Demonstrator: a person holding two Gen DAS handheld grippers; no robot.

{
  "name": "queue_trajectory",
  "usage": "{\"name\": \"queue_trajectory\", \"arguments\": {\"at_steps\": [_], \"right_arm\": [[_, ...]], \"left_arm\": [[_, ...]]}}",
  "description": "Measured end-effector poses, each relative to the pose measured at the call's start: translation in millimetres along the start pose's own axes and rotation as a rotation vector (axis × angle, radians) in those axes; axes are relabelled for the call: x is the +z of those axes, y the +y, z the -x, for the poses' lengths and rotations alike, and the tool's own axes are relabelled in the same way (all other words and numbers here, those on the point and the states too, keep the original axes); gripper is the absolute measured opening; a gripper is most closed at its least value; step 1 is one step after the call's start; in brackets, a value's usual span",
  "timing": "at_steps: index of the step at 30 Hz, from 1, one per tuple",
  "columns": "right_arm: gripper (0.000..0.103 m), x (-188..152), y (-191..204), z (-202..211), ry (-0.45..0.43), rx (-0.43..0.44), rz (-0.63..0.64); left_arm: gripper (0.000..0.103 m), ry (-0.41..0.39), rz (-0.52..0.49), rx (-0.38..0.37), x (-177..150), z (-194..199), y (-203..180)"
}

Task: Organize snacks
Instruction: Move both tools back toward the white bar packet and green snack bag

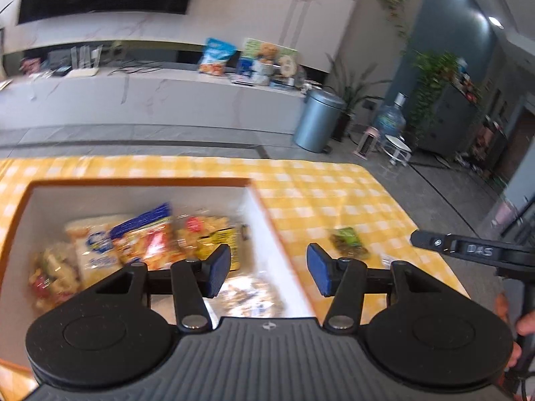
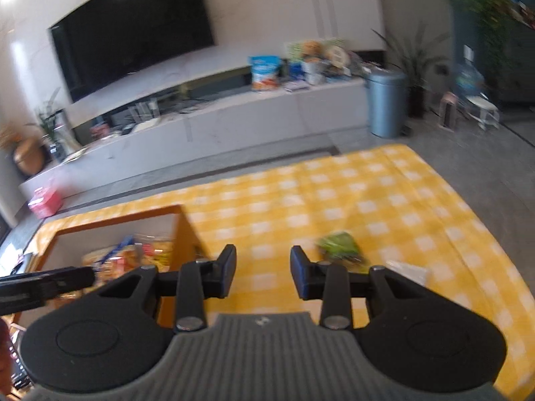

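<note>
Your right claw (image 2: 263, 272) is parted and empty. Just ahead to its right lies what looks like a small green snack packet (image 2: 340, 245). Reach it next, then carry it to the orange-rimmed white box (image 2: 117, 225).

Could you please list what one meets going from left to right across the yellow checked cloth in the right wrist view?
Orange-rimmed box holding snack bags → green snack packet → clear wrapper.

**Both grippers held apart and empty**

The left gripper (image 1: 269, 272) is seen tilted downward, its blue-padded fingers (image 1: 219, 269) parted with nothing between them. The right gripper (image 2: 263, 272) is likewise angled down, its fingers (image 2: 227, 269) set somewhat closer together, nothing gripped. In the left wrist view, part of the right gripper is seen at 3 o'clock, with fingertips of a hand (image 1: 520, 334) wrapped on its handle.
</note>
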State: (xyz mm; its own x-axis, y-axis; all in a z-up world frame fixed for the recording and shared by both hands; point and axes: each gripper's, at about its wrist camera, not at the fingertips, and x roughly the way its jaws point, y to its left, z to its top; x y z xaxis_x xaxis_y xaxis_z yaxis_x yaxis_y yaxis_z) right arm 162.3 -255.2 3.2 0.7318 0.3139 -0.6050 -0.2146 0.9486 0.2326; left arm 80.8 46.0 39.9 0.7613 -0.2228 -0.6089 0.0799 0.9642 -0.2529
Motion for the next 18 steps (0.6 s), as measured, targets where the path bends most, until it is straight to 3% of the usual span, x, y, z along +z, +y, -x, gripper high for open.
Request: {"name": "queue_trajectory", "arguments": {"at_steps": [2,6,12,18], "right_arm": [[0.035,-1.0,-24.4,-2.2,0.029,-0.041,-0.058],[0.051,-6.6,-73.6,-10.9,0.104,-0.109,-0.188],[0.059,-28.0,-121.5,-34.4,0.197,-0.191,-0.295],[0.064,-33.2,-134.4,-74.1,0.241,-0.261,-0.268]], "left_arm": [[0.062,0.014,-0.029,-0.015,3.1,-4.8,-15.5],[0.062,0.048,-0.06,-0.02,5.6,-22.3,-41.2],[0.062,0.112,-0.105,-0.013,3.9,-55.9,-70.8],[0.065,0.154,-0.116,0.001,3.7,-88.5,-89.0]]}}
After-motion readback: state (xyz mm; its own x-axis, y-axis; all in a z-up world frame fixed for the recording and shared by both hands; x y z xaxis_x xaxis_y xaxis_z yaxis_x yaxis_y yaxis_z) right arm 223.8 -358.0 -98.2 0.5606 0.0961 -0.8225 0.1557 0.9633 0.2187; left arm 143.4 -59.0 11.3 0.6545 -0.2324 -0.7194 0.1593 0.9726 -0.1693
